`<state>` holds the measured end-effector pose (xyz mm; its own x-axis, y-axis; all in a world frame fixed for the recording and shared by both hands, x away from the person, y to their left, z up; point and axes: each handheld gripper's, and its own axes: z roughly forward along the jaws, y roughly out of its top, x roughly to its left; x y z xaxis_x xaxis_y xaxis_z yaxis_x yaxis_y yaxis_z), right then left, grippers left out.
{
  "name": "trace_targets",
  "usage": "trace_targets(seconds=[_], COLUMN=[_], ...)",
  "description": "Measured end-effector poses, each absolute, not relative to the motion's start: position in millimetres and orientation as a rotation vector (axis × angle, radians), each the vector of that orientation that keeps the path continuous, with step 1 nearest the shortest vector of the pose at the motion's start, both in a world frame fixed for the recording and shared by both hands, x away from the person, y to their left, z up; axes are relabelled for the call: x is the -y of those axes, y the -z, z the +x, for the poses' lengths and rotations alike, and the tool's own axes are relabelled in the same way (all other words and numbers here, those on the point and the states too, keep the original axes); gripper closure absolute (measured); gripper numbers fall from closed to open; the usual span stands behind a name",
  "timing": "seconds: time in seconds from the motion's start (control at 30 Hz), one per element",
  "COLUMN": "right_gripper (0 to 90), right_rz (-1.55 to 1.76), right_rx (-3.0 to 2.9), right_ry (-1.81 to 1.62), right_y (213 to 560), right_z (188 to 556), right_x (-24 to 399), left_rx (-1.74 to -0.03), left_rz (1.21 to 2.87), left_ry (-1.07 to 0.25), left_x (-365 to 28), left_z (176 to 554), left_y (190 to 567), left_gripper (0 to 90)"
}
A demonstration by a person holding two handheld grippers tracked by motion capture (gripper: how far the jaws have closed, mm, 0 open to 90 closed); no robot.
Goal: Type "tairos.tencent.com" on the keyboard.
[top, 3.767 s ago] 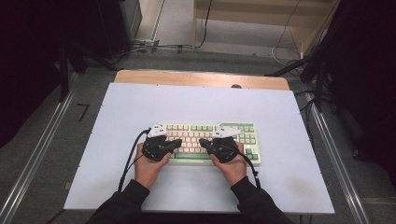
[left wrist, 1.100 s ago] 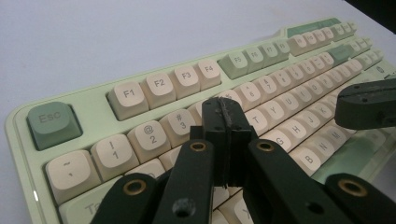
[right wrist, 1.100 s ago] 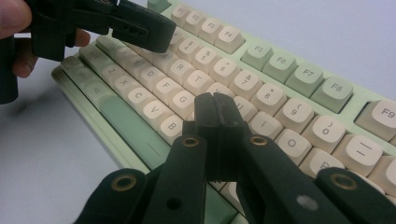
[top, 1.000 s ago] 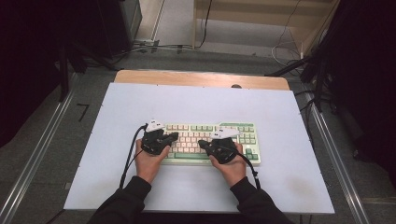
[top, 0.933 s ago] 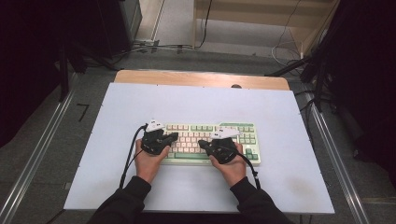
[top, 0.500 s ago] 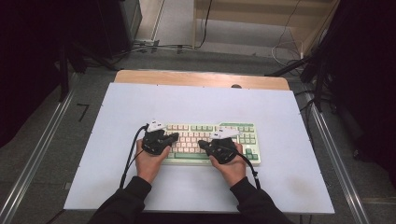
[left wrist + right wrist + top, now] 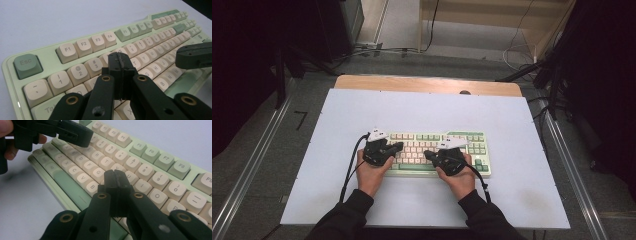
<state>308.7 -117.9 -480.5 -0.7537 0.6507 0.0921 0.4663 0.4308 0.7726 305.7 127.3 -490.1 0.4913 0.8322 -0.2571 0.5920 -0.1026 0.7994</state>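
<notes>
A pale green keyboard [image 7: 422, 145] with cream and green keys lies near the middle front of the white table top [image 7: 422, 107]. My left gripper [image 7: 401, 145] hovers over its left half, jaws shut and empty, tips pointing right. In the left gripper view its tips [image 7: 120, 58] hang over the number and letter rows of the keyboard [image 7: 75, 47]. My right gripper [image 7: 428, 155] is over the middle, also shut on nothing, tips pointing left toward the other. In the right gripper view its tips [image 7: 115, 176] sit above the G and H keys of the keyboard [image 7: 150, 157], with the left gripper [image 7: 72, 135] beyond.
A wooden strip [image 7: 427, 84] runs along the table's far edge. Metal rails [image 7: 257, 165] flank both sides. Cables [image 7: 377, 50] lie on the floor behind. The right gripper's black jaw [image 7: 193, 55] shows at the right of the left gripper view.
Since the oldest frame the left gripper has edged slightly toward the keyboard's far side. Over the last second neither hand has moved and both stay shut.
</notes>
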Motion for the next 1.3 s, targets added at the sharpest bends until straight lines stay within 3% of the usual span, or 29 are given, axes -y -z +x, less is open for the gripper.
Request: trace_targets(seconds=[1.3], right_gripper=[87.8], right_rz=[0.952], right_rx=[-2.511], right_ry=[-1.185], right_y=[489], right_z=[306], right_x=[109], left_rx=[-1.165], left_rz=[1.807], left_ry=[-0.308], left_x=[-135], left_z=[294], left_y=[486], left_gripper=[90.0])
